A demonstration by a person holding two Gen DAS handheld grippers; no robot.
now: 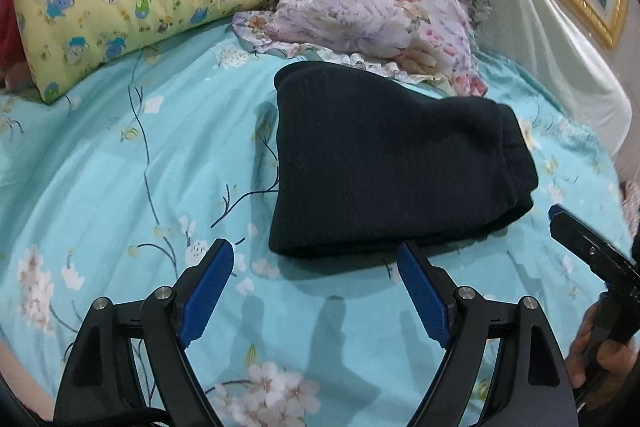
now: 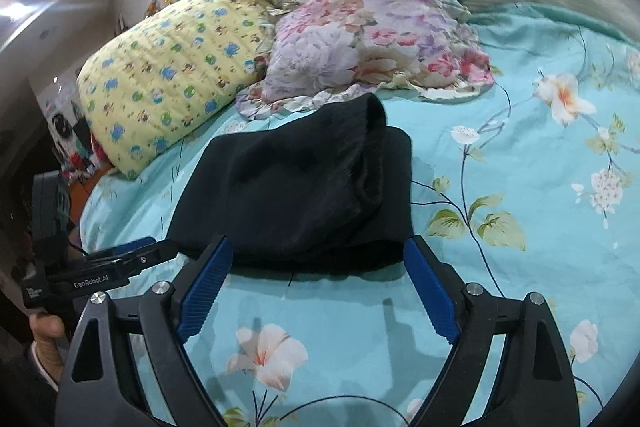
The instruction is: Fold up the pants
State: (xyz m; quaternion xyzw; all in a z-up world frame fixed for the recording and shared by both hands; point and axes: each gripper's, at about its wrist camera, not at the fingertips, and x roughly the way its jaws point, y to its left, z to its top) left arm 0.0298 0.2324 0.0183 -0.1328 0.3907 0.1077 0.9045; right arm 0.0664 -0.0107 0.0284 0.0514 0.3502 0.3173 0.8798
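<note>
Black pants [image 1: 384, 163] folded compact on teal bedsheet [image 1: 120, 167], near floral pillow [image 1: 360, 11]. Left gripper [image 1: 316, 267] and right gripper [image 2: 318, 259] both spread wide, empty, just short of near edge. Advice: check edges aligned, press flat.

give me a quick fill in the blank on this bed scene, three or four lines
1. The black pants lie ____ into a compact stack on the turquoise sheet.
2. Both the left gripper and right gripper have their jaws ____, holding nothing.
3. The pillow printed with cartoon animals is ____ in colour.
4. The floral pillow lies ____ the pants, toward the headboard.

Missing words: folded; open; yellow; behind
</note>
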